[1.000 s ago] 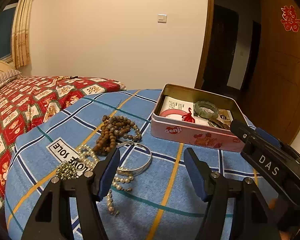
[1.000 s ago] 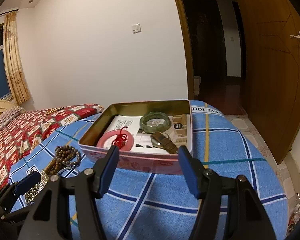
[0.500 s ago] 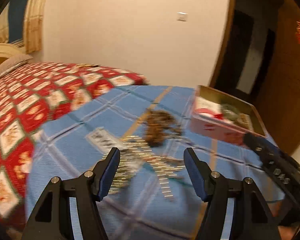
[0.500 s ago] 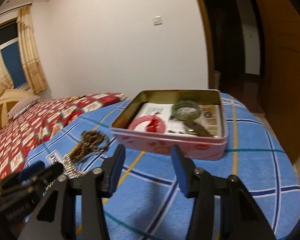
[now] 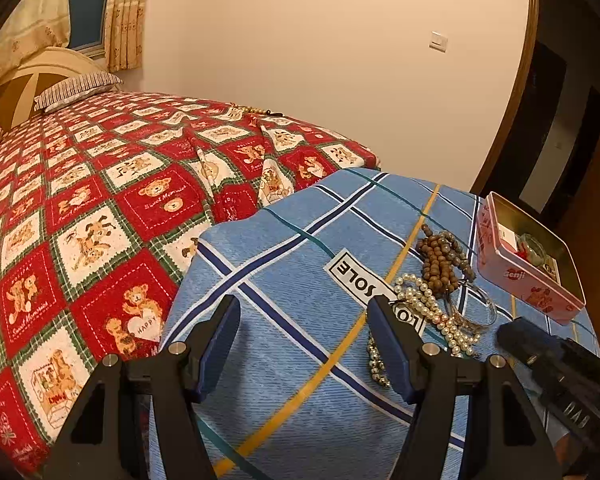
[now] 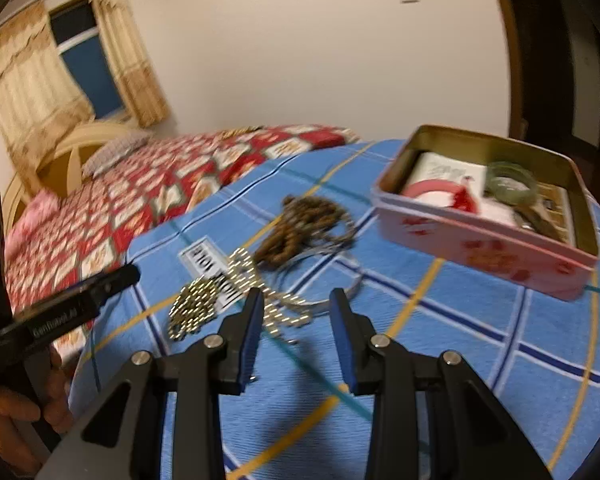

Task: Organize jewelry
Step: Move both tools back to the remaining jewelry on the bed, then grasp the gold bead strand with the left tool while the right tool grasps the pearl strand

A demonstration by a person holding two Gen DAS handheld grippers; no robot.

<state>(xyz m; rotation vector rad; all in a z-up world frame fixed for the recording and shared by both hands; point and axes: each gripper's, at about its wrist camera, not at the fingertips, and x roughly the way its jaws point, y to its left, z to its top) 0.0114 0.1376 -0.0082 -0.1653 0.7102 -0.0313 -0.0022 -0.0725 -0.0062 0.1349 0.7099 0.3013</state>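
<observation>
Blue checked bedspread [image 5: 284,280] carrying brown wooden bead strand [image 5: 440,260], white pearl necklace [image 5: 432,308], pink rectangular tin [image 5: 516,276]; left hand-held gripper [image 5: 304,340] wide and empty, right hand-held gripper [image 6: 296,336] narrower and empty.

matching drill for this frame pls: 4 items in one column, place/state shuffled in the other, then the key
Items:
1. green bangle
2. brown bead strand
3. pearl strand
4. left gripper

Places/states:
A. open, over bare blue cloth, holding nothing
B. inside the pink tin
C. heaped on the blue cloth, between the tin and the pearls
D. on the cloth beside the printed label, just past the left gripper's right finger

Pairs: 1-B, 2-C, 3-D, 4-A
</observation>
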